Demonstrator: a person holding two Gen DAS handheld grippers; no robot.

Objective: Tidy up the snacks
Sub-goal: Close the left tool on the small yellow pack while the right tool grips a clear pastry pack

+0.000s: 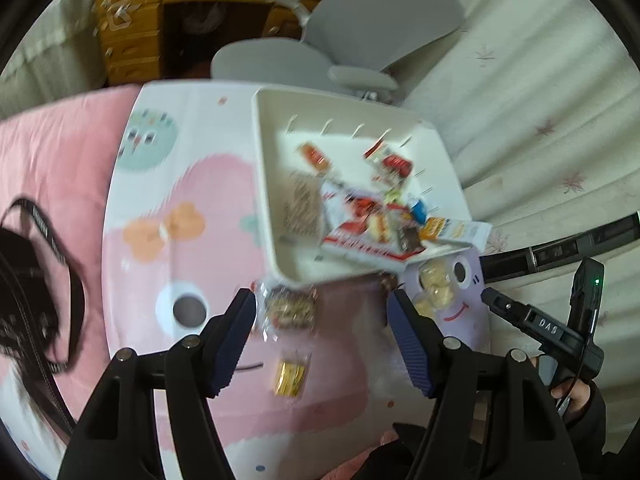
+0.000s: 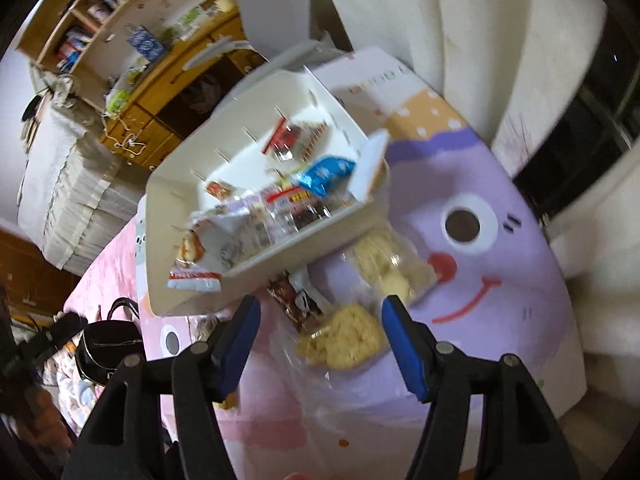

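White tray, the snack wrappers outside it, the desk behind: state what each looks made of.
White slotted tray: likely moulded plastic, smooth and matte, with rounded rim and corners. Clear snack wrappers on the mat: thin transparent film, glossy and crinkled, contents visible through it. Brown drawer desk: looks like wood or wood veneer, warm grain tone; blur leaves the finish uncertain.

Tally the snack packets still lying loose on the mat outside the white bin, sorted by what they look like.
Clear packets of pale crackers: 2
Clear packet of brown nutty pieces: 1
Small gold-yellow packet: 1
Dark brown wrapper beside the white bin: 1
Total: 5, as far as the blur allows.
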